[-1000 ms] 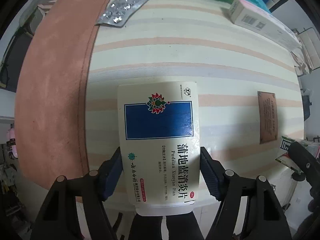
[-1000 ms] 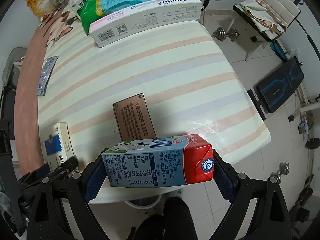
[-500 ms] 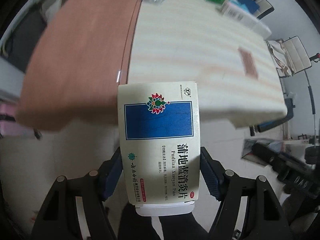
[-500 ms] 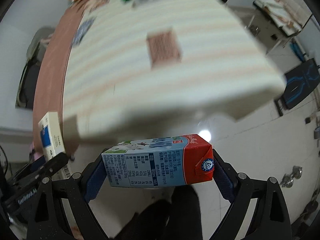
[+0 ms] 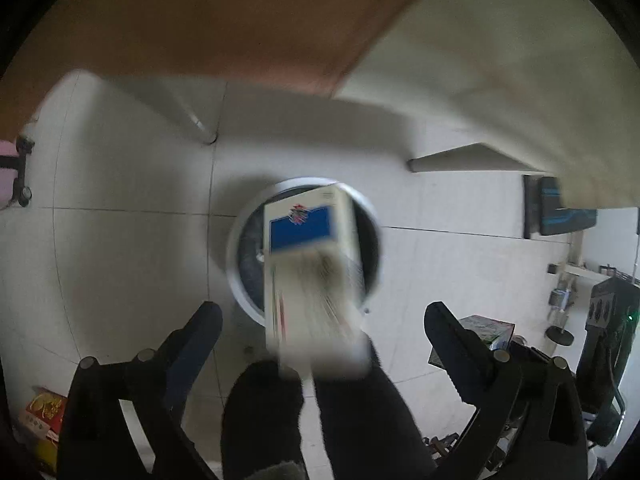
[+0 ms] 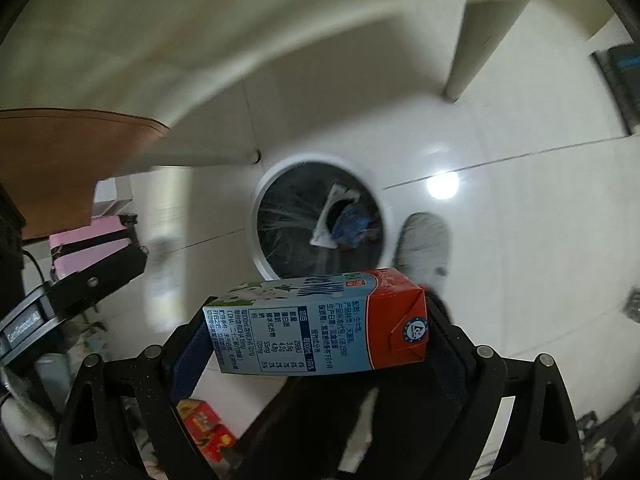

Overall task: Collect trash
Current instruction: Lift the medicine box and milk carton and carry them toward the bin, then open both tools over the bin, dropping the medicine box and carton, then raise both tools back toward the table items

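In the left wrist view my left gripper point(image 5: 322, 320) is open, its jaws wide apart. The cream and blue medicine box point(image 5: 310, 264) is free between them, blurred, falling towards the round white-rimmed trash bin point(image 5: 236, 256) on the floor below. In the right wrist view my right gripper point(image 6: 316, 332) is shut on the blue and red milk carton point(image 6: 320, 326), held sideways just short of the same bin point(image 6: 260, 256). The bin has a dark liner and holds some paper and blue trash point(image 6: 344, 224).
The table edge point(image 5: 460, 60) hangs overhead at the top of both views, with a table leg point(image 6: 476, 40) at the right. A grey shoe point(image 6: 424, 244) stands right of the bin. Red packaging point(image 6: 204, 428) and a pink item point(image 6: 88, 244) lie on the floor at left.
Both grippers swung from above the table down to the floor bin. My left gripper opened and let go of the medicine box, which is dropping. The right still holds the carton.
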The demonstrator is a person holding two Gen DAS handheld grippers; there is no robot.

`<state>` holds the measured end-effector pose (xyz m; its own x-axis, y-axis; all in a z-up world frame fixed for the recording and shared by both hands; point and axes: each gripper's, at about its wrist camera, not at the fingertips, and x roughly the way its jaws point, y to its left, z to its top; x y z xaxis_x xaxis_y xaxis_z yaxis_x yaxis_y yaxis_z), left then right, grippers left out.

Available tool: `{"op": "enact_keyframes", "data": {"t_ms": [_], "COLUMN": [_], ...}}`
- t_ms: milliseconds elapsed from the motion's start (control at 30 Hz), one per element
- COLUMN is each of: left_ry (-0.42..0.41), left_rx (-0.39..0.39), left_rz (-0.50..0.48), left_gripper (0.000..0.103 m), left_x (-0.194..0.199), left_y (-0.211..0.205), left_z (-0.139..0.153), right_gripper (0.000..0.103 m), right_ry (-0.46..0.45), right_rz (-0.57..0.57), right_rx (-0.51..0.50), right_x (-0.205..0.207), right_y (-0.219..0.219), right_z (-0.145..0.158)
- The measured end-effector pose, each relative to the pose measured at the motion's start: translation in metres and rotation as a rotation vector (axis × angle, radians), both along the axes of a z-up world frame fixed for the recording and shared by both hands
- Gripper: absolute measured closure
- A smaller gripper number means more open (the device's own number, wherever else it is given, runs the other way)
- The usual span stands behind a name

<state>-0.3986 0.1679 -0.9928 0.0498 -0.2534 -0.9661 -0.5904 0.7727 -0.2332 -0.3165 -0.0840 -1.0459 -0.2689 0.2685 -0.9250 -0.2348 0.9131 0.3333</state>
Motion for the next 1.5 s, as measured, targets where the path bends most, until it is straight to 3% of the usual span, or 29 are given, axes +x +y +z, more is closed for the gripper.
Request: {"op": "enact_keyframes", "data": {"t_ms": [133, 200, 333, 500, 800, 1133, 1300, 1500], "left_ry": [0.036, 0.047, 0.098, 0.123, 0.105, 0.021, -0.085, -0.199], "left_rx": [0.060, 0.135, 0.228, 0.259, 0.264, 0.290, 0.366, 0.510], "left_rz": [0.014, 0.013, -0.026, -0.048, -0.064, -0.089, -0.053, -0.012], "left_gripper": [0.000, 0.000, 0.000, 0.000, 0.000, 0.000, 0.000, 0.000], "left_x": [-0.012, -0.019, -0.016, -0.025, -0.045, -0.062, -0.041, 0.021], "left_y": [0.013, 0.014, 0.010, 0.000, -0.021, -0.030, -0.023, -0.008], "left_z": [-0.031, -0.032, -0.026, 0.003, 0.075, 0.220, 0.303, 0.370], "right_gripper": [0.000, 0.000, 0.000, 0.000, 0.000, 0.000, 0.000, 0.000], "right_ry": [0.024, -0.003, -0.062, -0.115, -0.190, -0.237, -0.282, -0.390], "right_rz": [0.003, 0.029, 0.069, 0.104, 0.134, 0.114, 0.072, 0.135], "right_rx": [-0.013, -0.059, -0.168, -0.262, -0.310, -0.232, -0.127, -0.064], "right_x": [-0.003, -0.003, -0.010, -0.014, -0.035, -0.061, -0.041, 0.019], "right_y": [0.004, 0.008, 0.008, 0.016, 0.031, 0.033, 0.039, 0.067], "right_z": [-0.048, -0.055, -0.048, -0.017, 0.091, 0.253, 0.340, 0.421]}}
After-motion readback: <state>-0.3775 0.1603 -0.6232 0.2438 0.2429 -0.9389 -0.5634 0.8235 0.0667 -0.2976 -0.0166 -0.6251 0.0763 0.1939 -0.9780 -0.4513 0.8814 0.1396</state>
